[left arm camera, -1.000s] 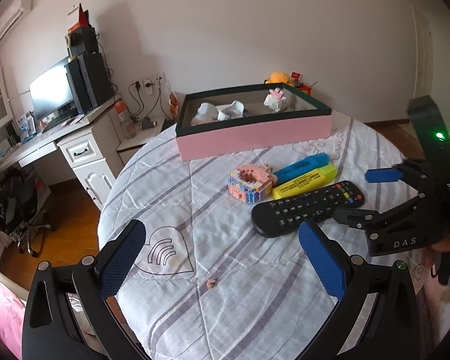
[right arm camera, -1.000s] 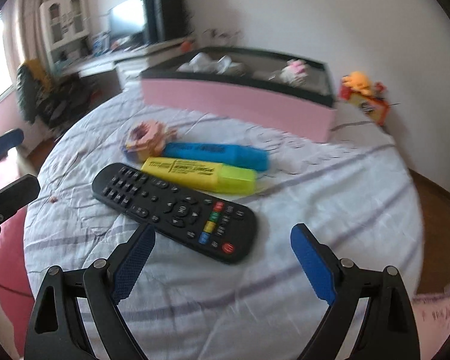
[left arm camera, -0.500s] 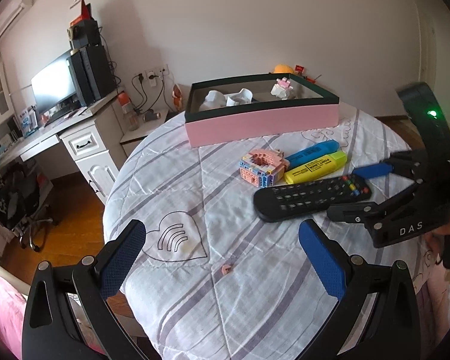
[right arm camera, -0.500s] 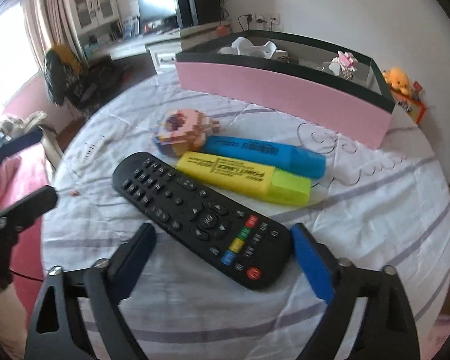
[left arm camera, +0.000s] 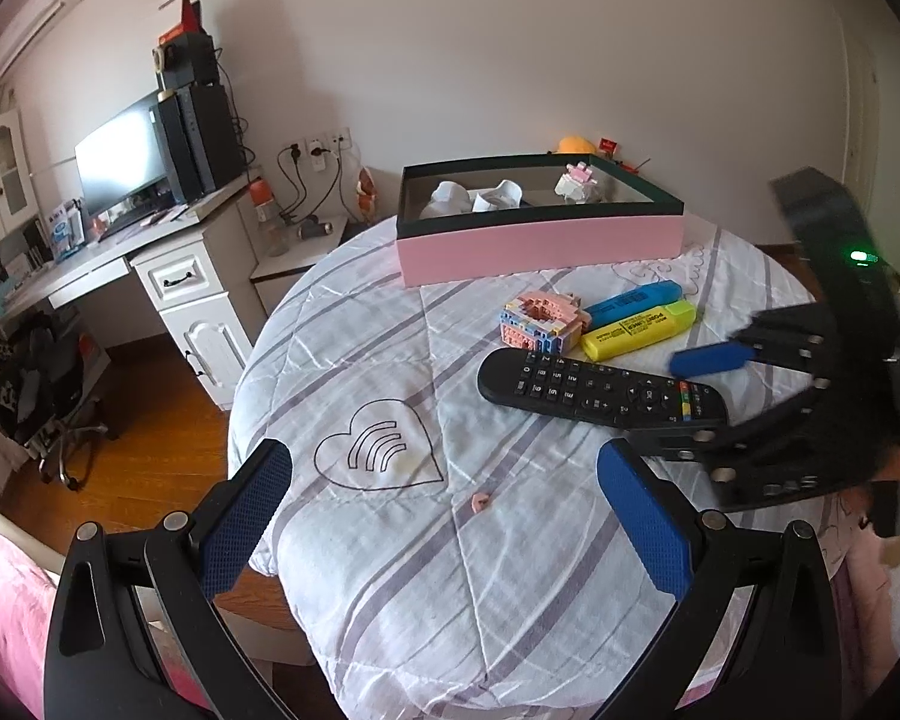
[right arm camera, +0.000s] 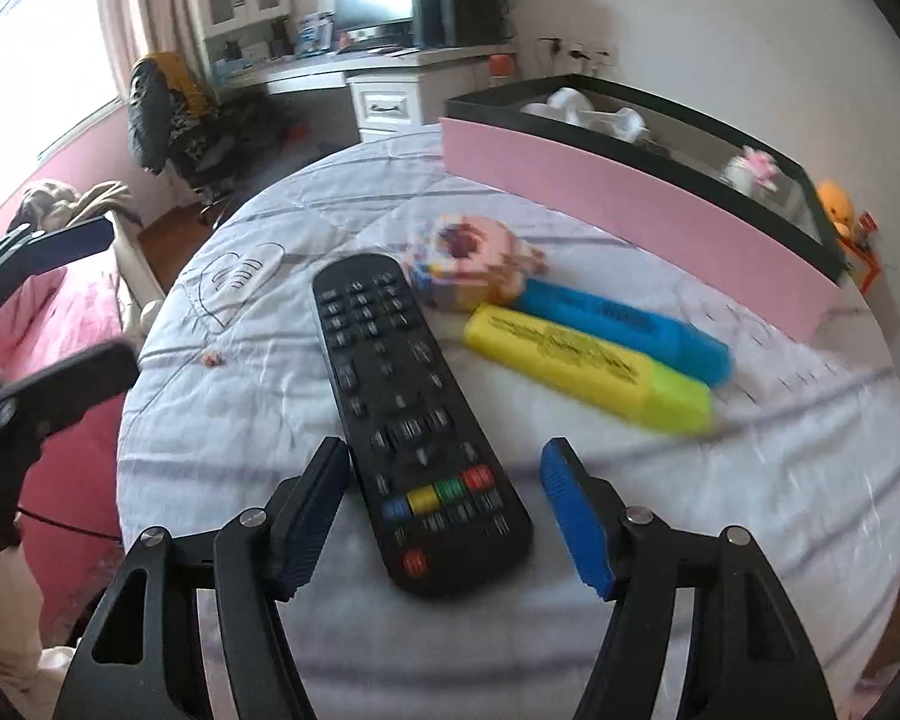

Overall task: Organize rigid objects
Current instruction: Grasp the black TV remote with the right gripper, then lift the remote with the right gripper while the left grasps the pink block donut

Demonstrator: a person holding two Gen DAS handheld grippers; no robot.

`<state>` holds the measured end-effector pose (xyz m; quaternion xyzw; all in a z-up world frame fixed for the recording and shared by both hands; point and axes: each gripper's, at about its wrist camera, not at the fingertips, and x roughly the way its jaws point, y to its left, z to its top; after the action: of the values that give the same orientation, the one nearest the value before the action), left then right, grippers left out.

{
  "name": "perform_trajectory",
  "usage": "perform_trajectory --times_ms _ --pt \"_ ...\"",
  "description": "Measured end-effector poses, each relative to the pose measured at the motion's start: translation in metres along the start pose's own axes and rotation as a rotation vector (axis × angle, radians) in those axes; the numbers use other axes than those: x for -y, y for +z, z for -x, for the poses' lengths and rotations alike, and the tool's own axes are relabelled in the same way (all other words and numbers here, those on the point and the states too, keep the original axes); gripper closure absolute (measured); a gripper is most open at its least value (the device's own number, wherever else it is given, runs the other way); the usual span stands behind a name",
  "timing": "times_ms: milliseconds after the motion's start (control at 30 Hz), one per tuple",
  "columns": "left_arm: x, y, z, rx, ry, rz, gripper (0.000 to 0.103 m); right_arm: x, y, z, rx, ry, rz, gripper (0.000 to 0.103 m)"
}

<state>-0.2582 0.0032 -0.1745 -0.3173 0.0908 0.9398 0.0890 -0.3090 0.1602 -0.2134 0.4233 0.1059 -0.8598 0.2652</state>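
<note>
Since a second ago the right gripper [right arm camera: 444, 516] has come in over the near end of the black remote control [right arm camera: 417, 414], and its jaws, then spread wide, now stand about half as far apart and are closing. That end of the remote, the one with the coloured buttons, lies between the two blue pads [right arm camera: 576, 522]. The left pad sits just beside the remote's edge, whether touching I cannot tell; the right pad is apart from it with bare cloth showing between. Nothing is gripped.

In the left wrist view the right gripper [left arm camera: 690, 402] reaches in from the right side, one blue finger above the remote control [left arm camera: 600, 390] and the other below it, at its right end.

Left gripper [left arm camera: 444, 516] hovers over the near part of the round table [left arm camera: 390, 570], jaws wide apart. Only the striped cloth and a small pink scrap [left arm camera: 480, 501] lie between them; it holds and touches nothing.

On the table the remote lies near the middle. Just beyond it a yellow highlighter [right arm camera: 588, 369] and a blue highlighter [right arm camera: 624, 327] lie side by side, touching. A pink brick-built toy [right arm camera: 474, 264] sits at their left end, close to the far tip of the remote. Farther back stands a long pink box with a dark rim [left arm camera: 540, 240], open at the top, with white items [left arm camera: 474, 198] and a small pink-and-white figure [left arm camera: 579, 180] inside.
</note>
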Motion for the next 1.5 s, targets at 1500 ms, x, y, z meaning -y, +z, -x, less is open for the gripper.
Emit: perform_trajectory --times_ms 1500 --pt "0.047 0.076 -0.155 -0.19 -0.115 0.057 0.0 0.135 -0.024 0.026 0.081 -0.236 -0.424 0.056"
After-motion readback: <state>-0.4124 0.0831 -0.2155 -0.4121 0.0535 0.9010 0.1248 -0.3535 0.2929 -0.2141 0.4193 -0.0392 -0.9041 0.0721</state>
